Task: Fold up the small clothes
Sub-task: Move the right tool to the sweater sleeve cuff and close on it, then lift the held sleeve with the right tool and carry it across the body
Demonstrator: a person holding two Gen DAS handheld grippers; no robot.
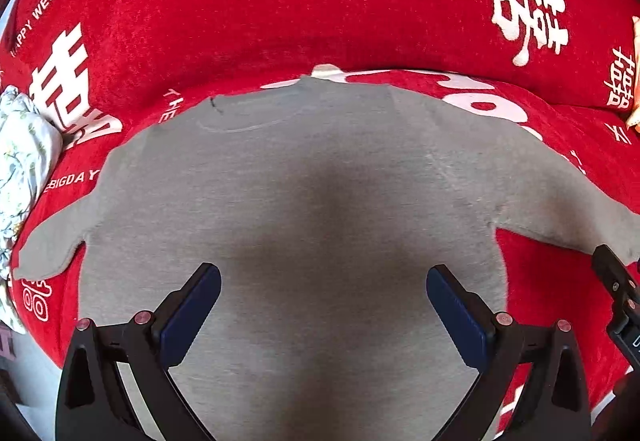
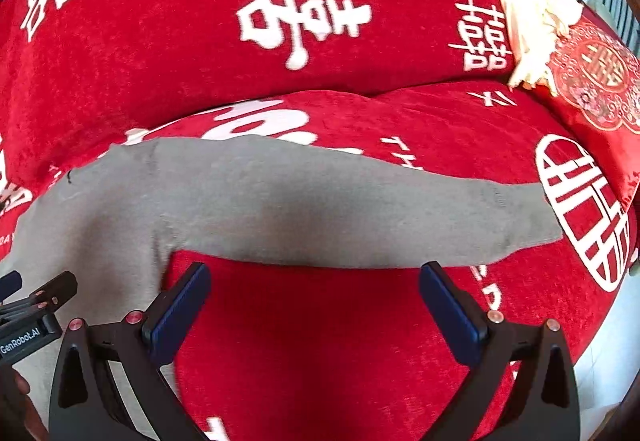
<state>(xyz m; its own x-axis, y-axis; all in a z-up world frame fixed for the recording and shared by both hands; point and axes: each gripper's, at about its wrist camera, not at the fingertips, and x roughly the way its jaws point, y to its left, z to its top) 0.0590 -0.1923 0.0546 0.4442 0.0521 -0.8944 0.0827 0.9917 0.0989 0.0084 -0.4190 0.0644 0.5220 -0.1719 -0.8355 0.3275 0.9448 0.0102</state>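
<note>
A grey long-sleeved top [image 1: 304, 177] lies spread flat on a red sofa seat, collar toward the backrest. My left gripper [image 1: 323, 275] is open and empty, hovering above the body of the top. My right gripper [image 2: 314, 273] is open and empty over the red seat cover, just in front of the top's right sleeve [image 2: 360, 213], which stretches out to the right. The left sleeve [image 1: 52, 245] points to the left. The right gripper's body shows at the right edge of the left wrist view [image 1: 618, 297].
The red sofa cover [image 1: 280, 1] with white characters spans seat and backrest. A floral cloth [image 1: 20, 169] lies at the left end. A cream cloth [image 2: 528, 25] and a red embroidered cushion [image 2: 600, 81] sit at the right end. Pale floor [image 2: 604, 353] lies beyond the seat edge.
</note>
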